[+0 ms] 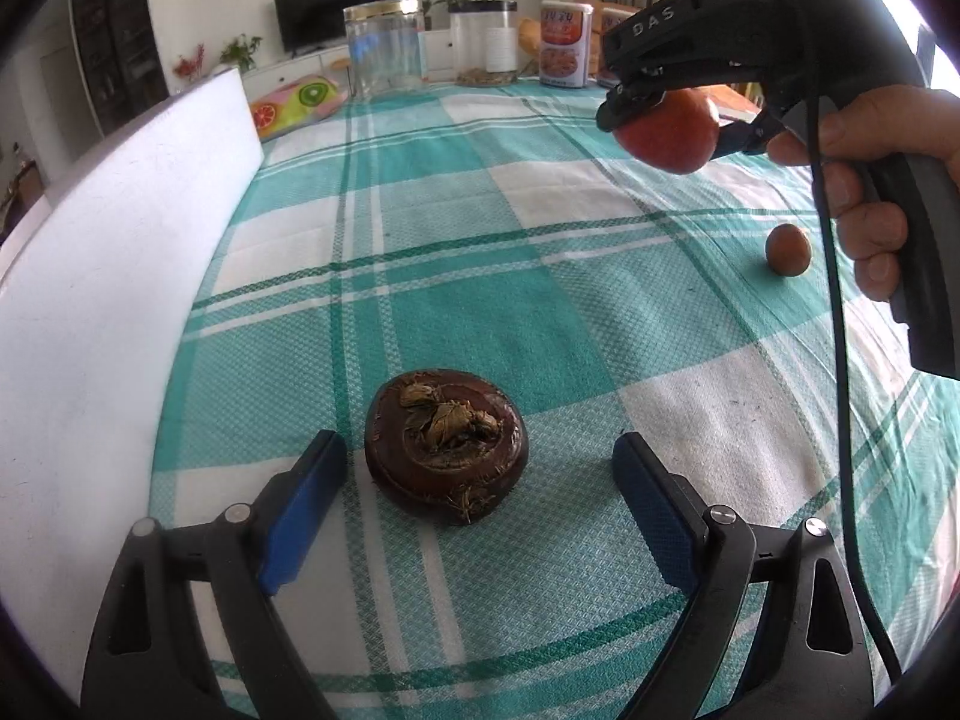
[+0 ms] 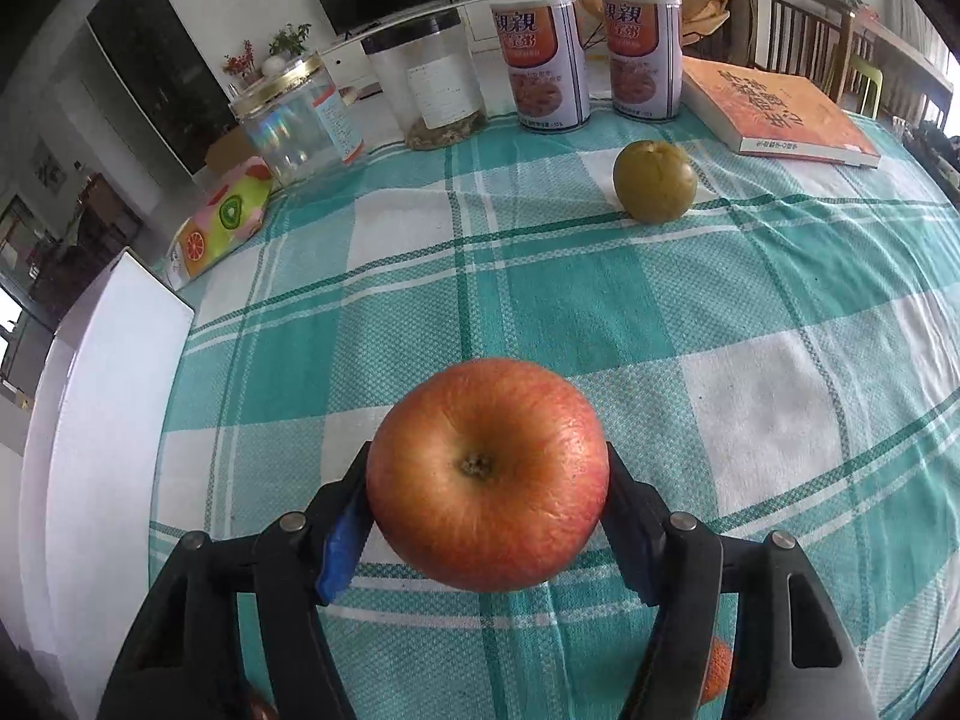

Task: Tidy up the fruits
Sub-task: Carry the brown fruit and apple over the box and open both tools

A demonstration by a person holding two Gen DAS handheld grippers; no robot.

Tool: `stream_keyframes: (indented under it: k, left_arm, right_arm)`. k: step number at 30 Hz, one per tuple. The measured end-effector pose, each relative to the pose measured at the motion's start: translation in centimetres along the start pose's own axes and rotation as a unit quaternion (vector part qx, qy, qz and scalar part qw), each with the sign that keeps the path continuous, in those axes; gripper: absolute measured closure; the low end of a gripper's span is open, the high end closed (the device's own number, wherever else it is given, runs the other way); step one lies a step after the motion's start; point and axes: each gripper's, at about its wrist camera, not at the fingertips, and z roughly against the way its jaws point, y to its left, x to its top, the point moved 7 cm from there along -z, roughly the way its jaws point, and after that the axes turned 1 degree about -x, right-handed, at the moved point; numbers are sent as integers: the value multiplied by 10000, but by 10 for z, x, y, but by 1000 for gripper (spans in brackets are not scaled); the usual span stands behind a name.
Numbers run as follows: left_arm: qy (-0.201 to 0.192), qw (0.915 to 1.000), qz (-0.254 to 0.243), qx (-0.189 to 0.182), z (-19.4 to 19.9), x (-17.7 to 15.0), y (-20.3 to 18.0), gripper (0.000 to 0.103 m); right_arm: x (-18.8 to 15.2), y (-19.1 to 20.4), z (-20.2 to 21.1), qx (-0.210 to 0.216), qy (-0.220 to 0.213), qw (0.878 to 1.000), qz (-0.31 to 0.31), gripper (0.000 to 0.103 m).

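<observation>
In the right wrist view a red apple (image 2: 486, 474) sits between the blue pads of my right gripper (image 2: 487, 483), which is shut on it. The left wrist view shows that same apple (image 1: 672, 132) held above the checked tablecloth by the right gripper (image 1: 669, 131), with a hand on its grip. My left gripper (image 1: 480, 444) stands open low over the cloth. A dark brown round fruit (image 1: 447, 444) with a dried top lies between its fingers, and neither pad touches it. A small brown fruit (image 1: 788, 249) lies to the right, and a green fruit (image 2: 655, 181) lies farther back.
A white board (image 1: 108, 276) runs along the table's left edge. At the back stand a glass jar (image 2: 294, 120), a black-lidded jar (image 2: 432, 84), two cans (image 2: 546, 60), a book (image 2: 780, 108) and a fruit-print pack (image 2: 222, 222). An orange fruit (image 2: 717, 669) shows under the right gripper.
</observation>
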Motion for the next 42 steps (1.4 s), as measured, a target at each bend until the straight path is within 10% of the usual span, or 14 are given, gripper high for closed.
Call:
stream_keyframes:
  k: [5,16,20,29,34,38,42]
  left_arm:
    - [0,10000,-1,3,0,0,0,11]
    - [-31,9996,125,-250,0,6,1,13]
    - [-31,9998,136,-108,0,12,5,54]
    - [-104,9908,885,-1018,61,-2,11,54]
    - [-292,9695,1392,-1996,157,-3,25,54]
    - [-926,9773,1556,-1102,212,6,101,54]
    - [-743,9757,2041,287,206,-14,199,54]
  right_arm:
    - [-24,-25,84,131,-645,9978,82,35]
    - [-200,-106,120,-26,-125,9975,-691,35]
    - [-220,-104,124,111,-322,9970,-701,35]
    - [-224,-97,132,329,-560,9949,-775,35]
    - [-221,-24,136,1005,-247,9938,-400,35]
    - [-203,90,153,1846,-178,9813,512,35]
    - [-192,220,172,2431,-285,9535,1760,35]
